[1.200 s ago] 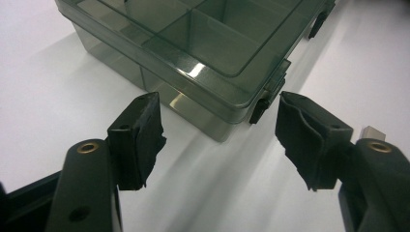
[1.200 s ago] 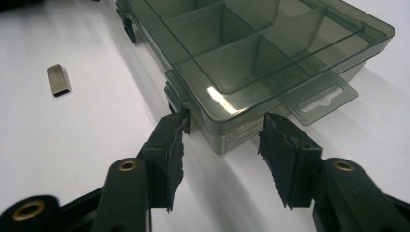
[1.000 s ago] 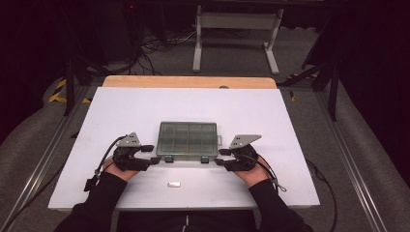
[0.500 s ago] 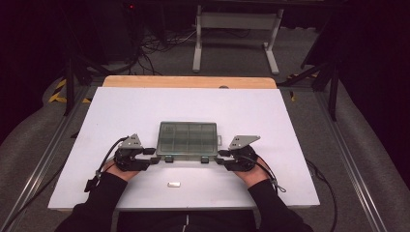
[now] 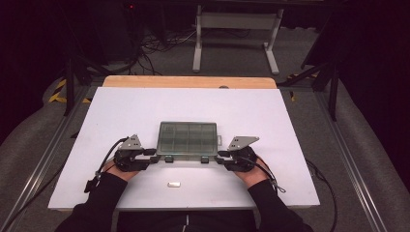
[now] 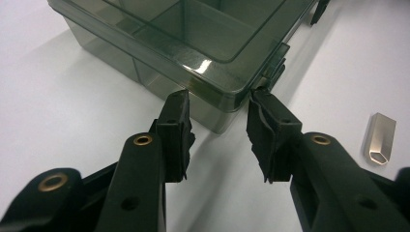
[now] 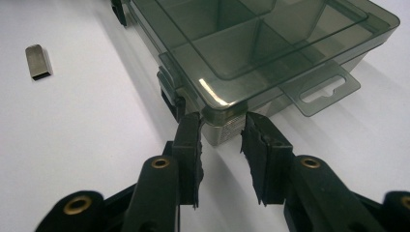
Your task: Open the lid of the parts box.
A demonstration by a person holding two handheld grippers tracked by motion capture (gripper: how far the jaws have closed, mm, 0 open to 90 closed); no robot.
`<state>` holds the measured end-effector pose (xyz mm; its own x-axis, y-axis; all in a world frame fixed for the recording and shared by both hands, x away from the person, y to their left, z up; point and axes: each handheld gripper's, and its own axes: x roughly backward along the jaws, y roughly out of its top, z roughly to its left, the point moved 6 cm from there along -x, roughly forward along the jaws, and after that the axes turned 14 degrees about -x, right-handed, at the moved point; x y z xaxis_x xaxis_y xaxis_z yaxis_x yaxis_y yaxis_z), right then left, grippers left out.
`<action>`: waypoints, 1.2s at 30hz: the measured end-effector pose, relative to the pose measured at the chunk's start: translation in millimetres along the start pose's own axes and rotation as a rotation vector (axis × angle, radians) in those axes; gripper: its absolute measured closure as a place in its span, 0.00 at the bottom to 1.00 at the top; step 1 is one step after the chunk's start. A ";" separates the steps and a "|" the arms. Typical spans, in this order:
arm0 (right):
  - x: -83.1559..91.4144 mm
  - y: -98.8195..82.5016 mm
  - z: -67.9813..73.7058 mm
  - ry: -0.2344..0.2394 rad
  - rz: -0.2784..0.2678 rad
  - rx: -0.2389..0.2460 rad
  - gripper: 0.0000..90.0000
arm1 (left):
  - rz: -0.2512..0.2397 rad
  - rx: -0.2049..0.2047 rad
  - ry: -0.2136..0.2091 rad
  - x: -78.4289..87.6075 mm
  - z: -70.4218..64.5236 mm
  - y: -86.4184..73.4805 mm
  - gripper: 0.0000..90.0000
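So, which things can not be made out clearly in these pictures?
- Contents of the compartment box: high view, too small, tinted lid.
- Its far compartments: both gripper views, cut off by the top edge.
- Whether the left gripper or right gripper touches the box corners: unclear.
- What the small metal piece is: too small; no markings visible in the left gripper view.

Organizer box (image 5: 188, 138) blocks both grippers ahead — table (image 5: 121, 108) flanks open.

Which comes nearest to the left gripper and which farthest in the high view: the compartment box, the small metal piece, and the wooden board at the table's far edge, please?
From the left gripper:
1. Compartment box, right at its jaws, at the box's near left corner.
2. Small metal piece, on the table nearer the person, to the gripper's right.
3. Wooden board, along the far edge.
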<state>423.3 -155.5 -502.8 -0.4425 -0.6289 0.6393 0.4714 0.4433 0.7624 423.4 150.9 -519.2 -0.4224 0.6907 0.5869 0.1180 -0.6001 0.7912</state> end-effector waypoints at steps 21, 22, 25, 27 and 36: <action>1.8 1.1 2.4 -0.006 -0.017 0.021 0.80 | -0.005 0.002 0.001 -0.2 -0.4 -0.2 0.68; 1.9 1.1 2.4 -0.006 -0.017 0.021 0.80 | -0.006 0.002 0.001 -0.2 -0.4 -0.2 0.68; 1.9 1.0 2.2 -0.005 -0.017 0.018 0.80 | -0.006 0.002 0.002 -0.2 -0.5 -0.3 0.68; 2.1 1.3 2.3 -0.004 -0.020 0.018 0.80 | -0.006 0.004 -0.002 -0.3 -1.1 -0.6 0.68; 2.8 1.6 2.1 0.002 -0.025 0.007 0.80 | -0.006 0.001 0.000 -0.3 -1.4 -0.5 0.67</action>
<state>421.2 -155.2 -499.5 -0.4522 -0.6413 0.6199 0.4547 0.4321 0.7788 422.2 150.4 -520.0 -0.4230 0.6941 0.5825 0.1166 -0.5958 0.7946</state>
